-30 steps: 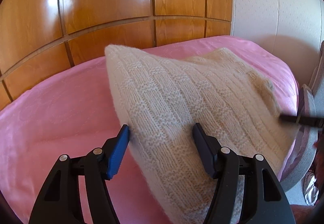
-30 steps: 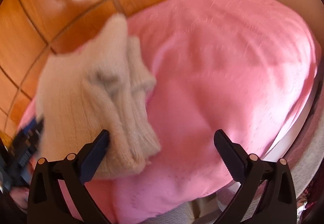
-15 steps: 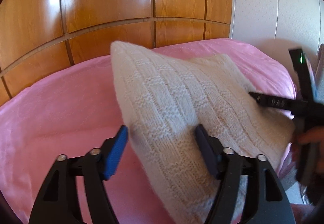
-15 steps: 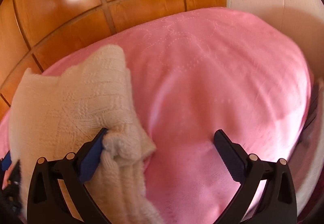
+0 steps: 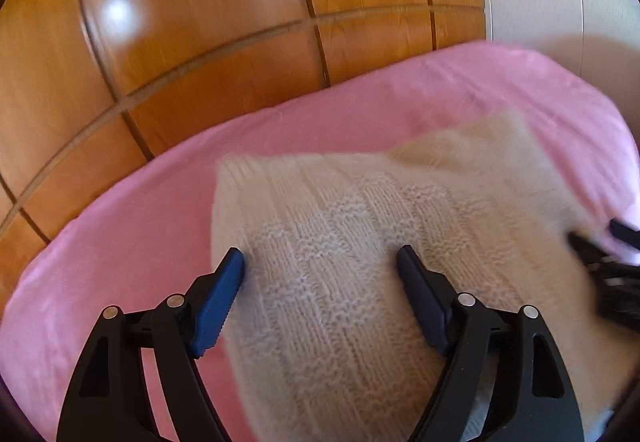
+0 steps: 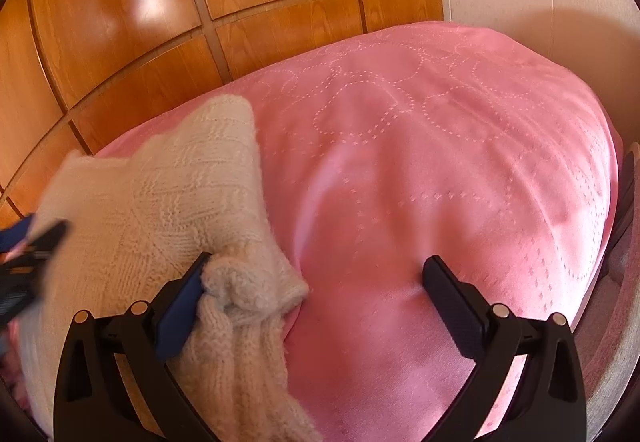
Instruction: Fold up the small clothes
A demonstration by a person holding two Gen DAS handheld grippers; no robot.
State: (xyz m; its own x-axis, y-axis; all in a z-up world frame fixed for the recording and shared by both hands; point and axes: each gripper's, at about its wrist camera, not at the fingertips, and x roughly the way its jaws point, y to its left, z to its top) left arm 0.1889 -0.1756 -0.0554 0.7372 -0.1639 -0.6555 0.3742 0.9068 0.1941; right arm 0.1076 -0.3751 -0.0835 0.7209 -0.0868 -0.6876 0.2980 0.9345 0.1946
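Note:
A cream knitted garment point(image 5: 360, 242) lies folded on a pink bedcover point(image 5: 120, 242). My left gripper point(image 5: 320, 266) is open and hovers over the garment's left part, its fingers apart above the knit. In the right wrist view the same garment point(image 6: 160, 202) lies at the left. My right gripper point(image 6: 316, 274) is open, its left finger point(image 6: 188, 290) against the garment's bunched ribbed edge point(image 6: 248, 282), its right finger over bare bedcover point(image 6: 440, 162). Each gripper shows blurred at the edge of the other's view.
A glossy wooden panelled wall point(image 5: 200, 22) stands behind the bed. A pale padded wall point(image 6: 540, 2) is at the right. The bed's right edge point(image 6: 612, 202) drops off beside a grey strip.
The left gripper has tilted down and closer over the garment. The right gripper has drawn back to the right, leaving the garment's ribbed edge by its left finger.

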